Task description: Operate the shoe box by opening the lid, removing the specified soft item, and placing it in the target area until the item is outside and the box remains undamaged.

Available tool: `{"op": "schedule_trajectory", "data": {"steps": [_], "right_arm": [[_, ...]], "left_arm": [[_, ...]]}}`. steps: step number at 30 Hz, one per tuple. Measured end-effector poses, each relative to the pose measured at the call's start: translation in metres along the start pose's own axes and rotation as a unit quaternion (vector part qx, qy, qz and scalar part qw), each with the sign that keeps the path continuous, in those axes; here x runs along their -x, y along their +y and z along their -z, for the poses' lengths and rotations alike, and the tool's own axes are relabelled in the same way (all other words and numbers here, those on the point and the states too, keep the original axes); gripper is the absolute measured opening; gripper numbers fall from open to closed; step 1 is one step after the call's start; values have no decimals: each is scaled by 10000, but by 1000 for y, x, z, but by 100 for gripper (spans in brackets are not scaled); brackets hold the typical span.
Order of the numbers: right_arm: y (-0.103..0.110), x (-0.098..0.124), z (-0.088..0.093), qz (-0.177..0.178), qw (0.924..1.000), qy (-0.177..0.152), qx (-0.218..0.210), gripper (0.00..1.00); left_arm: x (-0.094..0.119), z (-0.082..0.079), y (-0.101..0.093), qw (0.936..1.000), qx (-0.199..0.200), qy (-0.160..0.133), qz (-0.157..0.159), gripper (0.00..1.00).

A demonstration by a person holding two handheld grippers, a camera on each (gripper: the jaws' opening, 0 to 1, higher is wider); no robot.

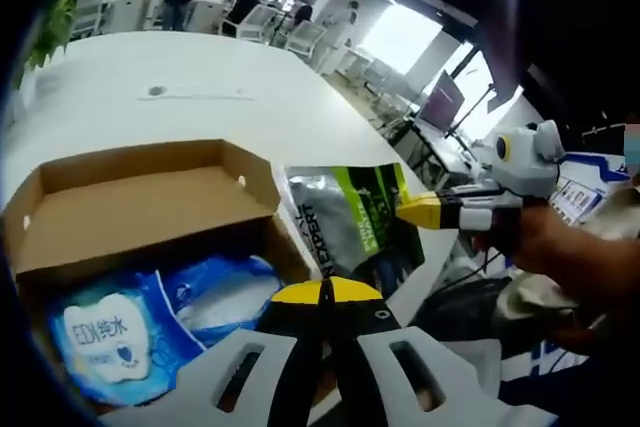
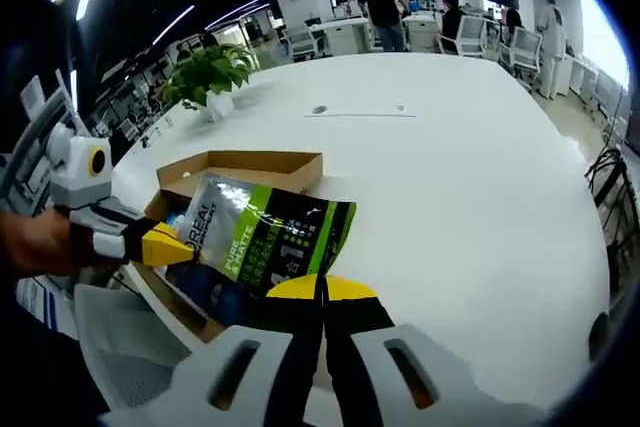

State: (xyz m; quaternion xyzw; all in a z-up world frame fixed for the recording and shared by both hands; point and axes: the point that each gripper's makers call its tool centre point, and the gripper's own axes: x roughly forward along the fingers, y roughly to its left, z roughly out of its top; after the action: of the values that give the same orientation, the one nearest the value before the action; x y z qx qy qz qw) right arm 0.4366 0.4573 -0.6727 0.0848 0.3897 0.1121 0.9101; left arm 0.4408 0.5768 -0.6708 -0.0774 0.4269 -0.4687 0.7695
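The shoe box (image 1: 150,202) sits open on the white desk (image 2: 450,167), lid folded back. The right tongs (image 2: 322,292) are closed on the soft silver-and-green pouch (image 2: 270,237), holding it above the box's edge, so it is out and only placing remains. Its print reads "L'OREAL", "PURE & MATTE". The left tongs (image 1: 325,292) appear closed and empty. A blue "EDN" tissue pack (image 1: 110,337) stays inside.

Left gripper (image 1: 325,292), bottom centre of left gripper view: yellow tips, black inner jaw edges, pale grey slotted jaw bodies. Right gripper (image 2: 322,289), bottom centre of right gripper view: same build. Seen from outside, each has a yellow tip, black-and-white segments, a grey housing. Hand (image 1: 560,247) at right, light sleeve behind it.
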Motion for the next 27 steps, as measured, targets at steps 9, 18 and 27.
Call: {"op": "schedule_trajectory", "data": {"steps": [9, 18, 27], "right_arm": [[-33, 5, 4, 124, 9998, -34, -179, 0], [-62, 7, 5, 229, 9994, -28, -239, 0], [-87, 9, 3, 331, 9992, -2, -216, 0]], "left_arm": [[-28, -5, -14, 9997, -173, 106, 102, 0], [-56, -11, -25, 9994, -199, 216, 155, 0], [-81, -11, -35, 9988, -296, 364, 163, 0]]}}
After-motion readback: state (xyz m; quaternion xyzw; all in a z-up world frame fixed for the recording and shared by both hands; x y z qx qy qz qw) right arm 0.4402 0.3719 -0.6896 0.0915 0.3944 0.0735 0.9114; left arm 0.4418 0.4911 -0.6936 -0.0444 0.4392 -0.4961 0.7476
